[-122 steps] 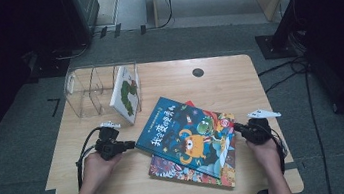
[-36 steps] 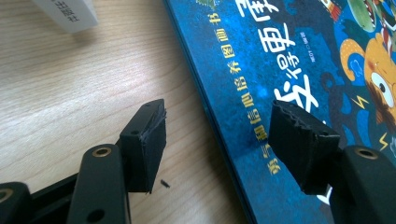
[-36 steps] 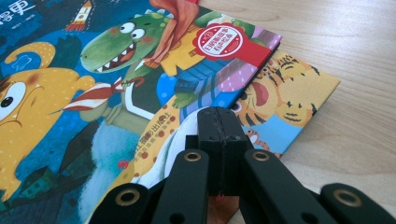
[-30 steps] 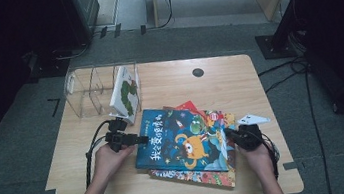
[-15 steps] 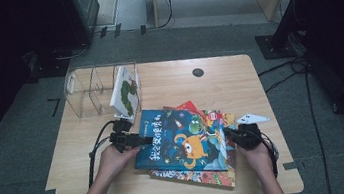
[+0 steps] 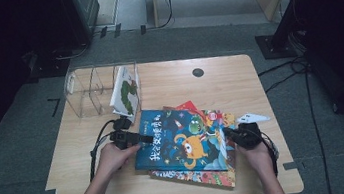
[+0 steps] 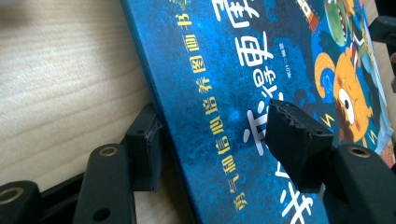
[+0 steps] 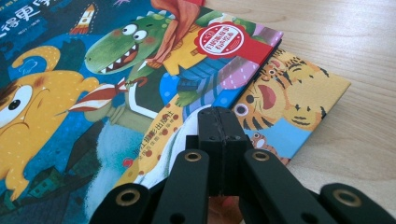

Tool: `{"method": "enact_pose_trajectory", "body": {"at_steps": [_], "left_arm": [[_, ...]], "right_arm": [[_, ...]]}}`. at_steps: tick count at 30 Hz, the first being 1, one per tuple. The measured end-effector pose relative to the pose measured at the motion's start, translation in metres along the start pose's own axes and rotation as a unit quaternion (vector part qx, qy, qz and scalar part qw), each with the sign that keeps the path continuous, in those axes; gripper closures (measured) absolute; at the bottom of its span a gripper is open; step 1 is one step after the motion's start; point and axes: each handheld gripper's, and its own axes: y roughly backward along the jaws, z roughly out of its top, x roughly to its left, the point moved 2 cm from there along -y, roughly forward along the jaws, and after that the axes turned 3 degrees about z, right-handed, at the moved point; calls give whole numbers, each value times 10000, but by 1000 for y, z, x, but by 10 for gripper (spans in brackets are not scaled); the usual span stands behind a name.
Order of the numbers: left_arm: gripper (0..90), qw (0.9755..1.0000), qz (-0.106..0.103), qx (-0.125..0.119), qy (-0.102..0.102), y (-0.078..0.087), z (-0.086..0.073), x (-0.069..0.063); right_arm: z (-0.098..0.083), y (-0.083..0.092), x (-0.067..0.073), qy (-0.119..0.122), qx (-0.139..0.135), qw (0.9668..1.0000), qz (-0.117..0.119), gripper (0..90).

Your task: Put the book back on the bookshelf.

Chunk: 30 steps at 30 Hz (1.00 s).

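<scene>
We've got a blue hardcover picture book w/ an orange monster on its cover (image 6: 186, 143) lying on top of a small stack at the middle-front of the light wooden table (image 6: 208, 79). Under it sits a second picture book w/ a tiger on its cover (image 8: 294, 100), poking out at the near and right edges; a red corner of another book (image 6: 187, 106) peeks out at the far edge.

Our left claw (image 6: 137, 138) is at the blue book's left edge. In the left gripper view the jaws straddle that edge, one below by the table, the other over the cover, w/ the book between them; they've just been closing, but the upper pad looks clear of the cover, so no pinch yet.

Our right claw (image 6: 233, 134) is at the right edge of the stack, jaws pressed together w/ nothing between them; in the right gripper view the tips sit over the blue book's corner. Can't tell if they touch it.

At the table's far left stands a clear plastic divided rack (image 6: 91, 90) w/ one white picture book showing a green shape (image 6: 126, 93) upright in its right compartment. A dark round hole (image 6: 198, 72) is near the far edge.
</scene>
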Motion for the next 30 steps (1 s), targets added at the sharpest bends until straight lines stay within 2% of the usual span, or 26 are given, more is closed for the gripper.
{"method": "enact_pose_trajectory", "body": {"at_steps": [3, 7, 11, 14, 17, 19, 20, 22, 24, 26, 28, 30], "left_arm": [[442, 10000, -75, -40, 46, 8, 0, -3], [478, 9995, -273, -147, 22, 30, 4, -11], [498, 9996, -128, -183, -165, 56, 10, -22], [521, 9992, -361, -135, -44, 75, 14, -25], [544, 9996, -270, -41, -75, 86, 18, -30], [577, 9995, -285, -66, -86, 94, 20, -34], [596, 9989, -445, -103, -45, 100, 22, -35], [641, 9981, -618, -27, 13, 107, 26, -36], [657, 9984, -557, 98, 25, 111, 30, -42], [655, 9990, -378, 248, -69, 114, 34, -49], [686, 9987, -455, 218, -69, 120, 40, -53], [708, 9989, -424, 203, -60, 125, 43, -55]], "right_arm": [[0, 0, 0, 10, 0, 10000, 13, 900], [0, -1, -1, -22, -12, 10000, 91, 900], [2, -6, 5, 5, -19, 9995, 313, 900], [3, -11, 11, 102, -7, 9990, 425, 900], [6, -16, 18, 160, 40, 9983, 563, 900], [9, -21, 25, 278, 82, 9977, 614, 900], [10, -23, 27, 309, 98, 9975, 629, 900], [13, -27, 33, 444, 144, 9967, 660, 900], [15, -32, 38, 534, 173, 9952, 801, 900], [17, -38, 46, 675, 172, 9928, 972, 900], [19, -42, 55, 837, 223, 9913, 990, 900], [23, -46, 61, 972, 310, 9898, 999, 900]]}}
